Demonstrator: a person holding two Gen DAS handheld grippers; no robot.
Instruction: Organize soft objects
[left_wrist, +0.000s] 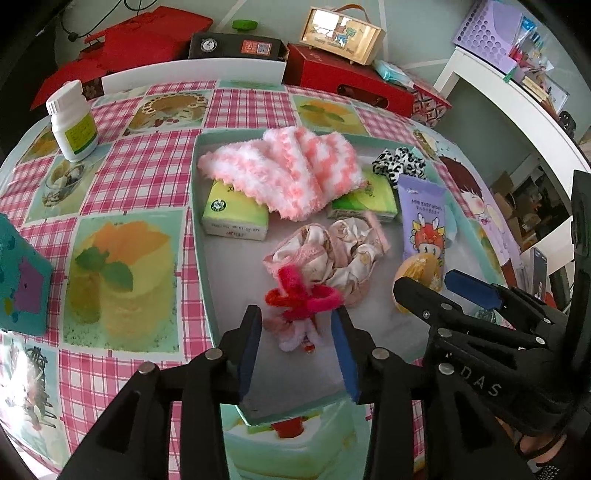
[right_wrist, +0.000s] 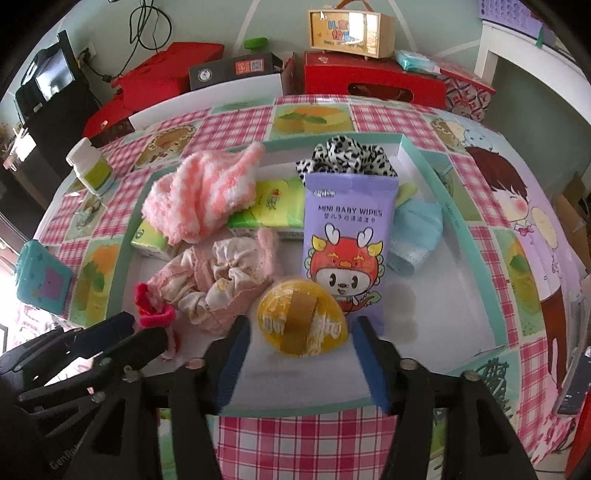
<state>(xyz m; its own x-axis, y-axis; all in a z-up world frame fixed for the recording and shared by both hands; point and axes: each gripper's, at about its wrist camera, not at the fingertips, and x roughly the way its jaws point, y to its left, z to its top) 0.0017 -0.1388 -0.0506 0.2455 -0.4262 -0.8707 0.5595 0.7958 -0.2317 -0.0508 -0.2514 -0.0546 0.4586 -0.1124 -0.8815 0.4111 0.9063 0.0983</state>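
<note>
My left gripper (left_wrist: 297, 328) gapes, empty, around the red hair tie (left_wrist: 301, 299) in the tray (left_wrist: 195, 206). My right gripper (right_wrist: 301, 341), equally wide and empty, flanks the yellow puff (right_wrist: 301, 319). Closing too high may pinch fuzz only, so either slips free.

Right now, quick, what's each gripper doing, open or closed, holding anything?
Left gripper: open, holding nothing, fingers either side of the red and pink hair tie.
Right gripper: open, empty, straddling the yellow packet.
</note>
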